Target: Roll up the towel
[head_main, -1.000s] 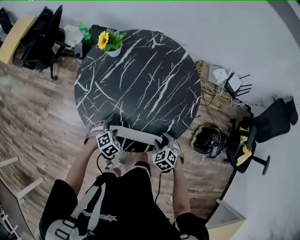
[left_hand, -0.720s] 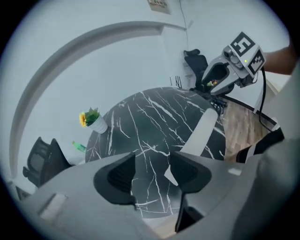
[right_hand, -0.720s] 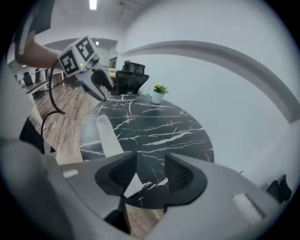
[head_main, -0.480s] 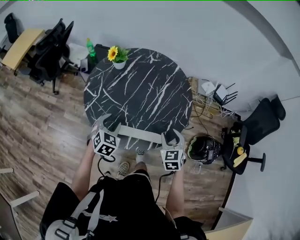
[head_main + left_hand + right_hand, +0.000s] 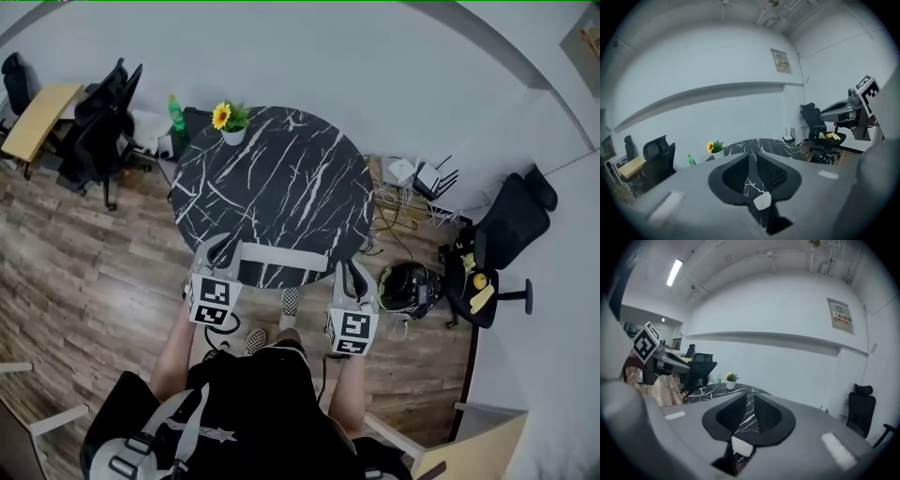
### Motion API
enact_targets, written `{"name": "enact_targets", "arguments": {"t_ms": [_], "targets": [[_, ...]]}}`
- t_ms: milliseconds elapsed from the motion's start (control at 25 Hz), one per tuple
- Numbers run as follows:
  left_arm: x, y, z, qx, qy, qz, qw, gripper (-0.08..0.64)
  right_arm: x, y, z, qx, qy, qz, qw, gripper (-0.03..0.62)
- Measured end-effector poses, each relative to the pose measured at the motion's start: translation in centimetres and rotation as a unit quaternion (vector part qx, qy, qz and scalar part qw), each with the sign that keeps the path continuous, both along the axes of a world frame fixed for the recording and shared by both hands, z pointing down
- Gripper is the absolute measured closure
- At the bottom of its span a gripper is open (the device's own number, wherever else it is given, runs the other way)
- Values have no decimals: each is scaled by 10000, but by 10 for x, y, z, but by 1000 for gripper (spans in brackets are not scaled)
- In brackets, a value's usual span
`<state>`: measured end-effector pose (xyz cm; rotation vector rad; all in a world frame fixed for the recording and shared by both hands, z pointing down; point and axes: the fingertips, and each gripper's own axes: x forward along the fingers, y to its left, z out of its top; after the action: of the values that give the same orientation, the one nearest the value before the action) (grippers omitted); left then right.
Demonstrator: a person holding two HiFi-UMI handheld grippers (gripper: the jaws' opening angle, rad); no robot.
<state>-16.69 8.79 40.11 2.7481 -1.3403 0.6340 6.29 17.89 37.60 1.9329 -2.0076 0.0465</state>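
Towel: here's the towel, a pale strip pulled out between the two grippers and lying across the near edge of the table in the head view.
Left gripper: the left gripper has just been closing its jaws, now down to a thin slit, nipping one end of the towel.
Right gripper: same on the right gripper, jaws just drawn in and nipping the other end.
Hard to tell: from the head view I can't say whether the strip touches the tabletop or hangs clear of it.
Hidden: in each gripper view only a small white scrap of towel shows low between the jaws, and the rest sits behind the grey gripper body.
Cut off: the person's arms and chest fill the bottom of the head view, and the legs are mostly covered.
Head view only: the whole strip end to end, plus a helmet on the floor to the right of the table.
Gripper views only: a wall sign high on the wall and a ceiling light.
Shared: the flower pot at the table's far edge shows in all three.
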Motion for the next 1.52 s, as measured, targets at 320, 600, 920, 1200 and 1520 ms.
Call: {"name": "enact_targets", "arguments": {"t_ms": [320,600,920,1200,1520], "targets": [[-5,52,1,-58,269,123,9995,549,-19,58,15,31,-53,189,9998,582],[-2,76,4,-123,253,315,9991,549,-27,84,17,63,-122,310,9994,588],[-2,74,-1,-48,233,304,9993,549,-28,82,12,67,-149,244,9996,588],[-2,75,-1,-57,236,293,9993,549,-31,81,13,80,-123,206,9997,588],[0,74,-1,-65,230,317,9992,549,-30,80,13,40,-79,209,9997,588]]}}
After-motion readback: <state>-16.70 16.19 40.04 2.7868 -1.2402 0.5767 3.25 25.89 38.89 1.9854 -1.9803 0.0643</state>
